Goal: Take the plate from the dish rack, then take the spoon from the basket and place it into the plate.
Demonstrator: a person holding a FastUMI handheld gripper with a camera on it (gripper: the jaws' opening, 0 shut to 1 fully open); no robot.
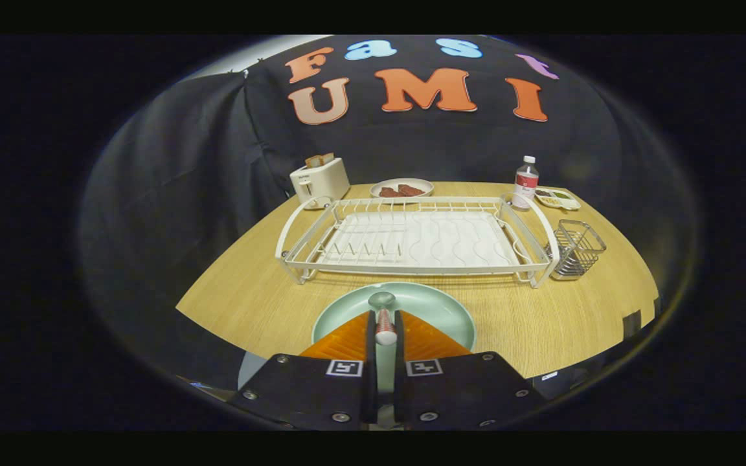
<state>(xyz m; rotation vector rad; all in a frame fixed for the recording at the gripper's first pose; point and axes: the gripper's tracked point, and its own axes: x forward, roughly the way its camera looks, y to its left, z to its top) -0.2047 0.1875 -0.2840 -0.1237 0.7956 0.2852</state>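
Spoon sits clamped between the two fingers of our gripper, its handle pinched from both sides and its round bowl poking out just past the fingertips. We see it held over the pale green plate, which lies flat on the wooden counter right under and ahead of the fingers. Beyond the plate stands the white dish rack, with nothing on its ribbed tray. A wire basket hangs at the rack's right end. Farther back we make out a toaster with bread in its slot, a dish of brown food, a water bottle and a small divided tray beside it
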